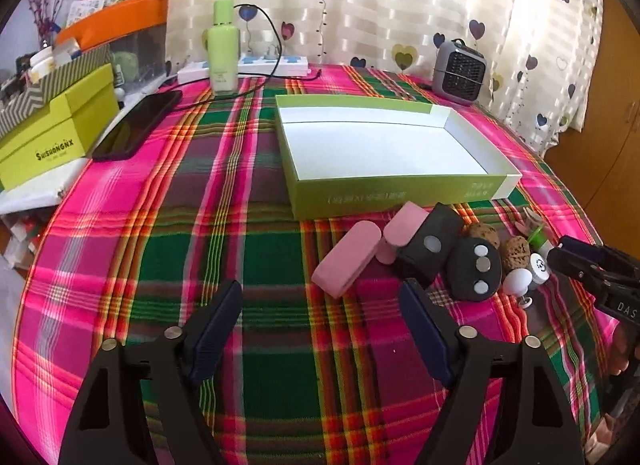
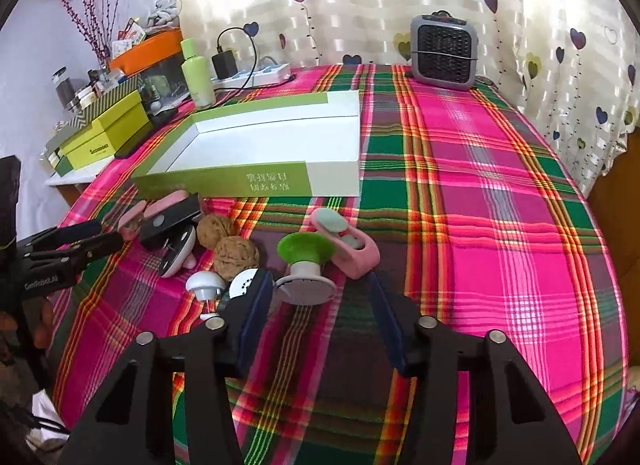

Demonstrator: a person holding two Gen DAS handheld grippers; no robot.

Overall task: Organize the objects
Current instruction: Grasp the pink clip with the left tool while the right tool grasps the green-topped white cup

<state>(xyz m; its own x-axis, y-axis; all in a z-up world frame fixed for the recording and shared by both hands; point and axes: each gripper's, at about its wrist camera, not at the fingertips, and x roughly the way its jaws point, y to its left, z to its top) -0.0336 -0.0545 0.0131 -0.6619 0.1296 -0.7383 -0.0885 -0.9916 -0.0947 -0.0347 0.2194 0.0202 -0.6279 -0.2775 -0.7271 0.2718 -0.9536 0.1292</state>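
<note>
Shallow green-and-white cardboard box [image 1: 392, 149] still empty; pink, black and white small objects [image 1: 420, 253] clustered just before its front wall; left gripper [image 1: 322, 299] spread, right gripper [image 2: 320, 301] half-spread, both gripping nothing.

Surface: a plaid cloth [image 2: 460, 193] in pink, green and red covers it.
Middle: an open green and white box [image 1: 392, 189], white inside.
In front of the box: pink cases [image 1: 346, 259], black remotes [image 1: 474, 269], two walnuts [image 2: 236, 257], white knobs [image 1: 517, 281].
Back edge: green bottle [image 1: 223, 49], power strip [image 1: 256, 65], small grey heater [image 2: 444, 51].
Left edge: black phone [image 1: 138, 125].
</note>
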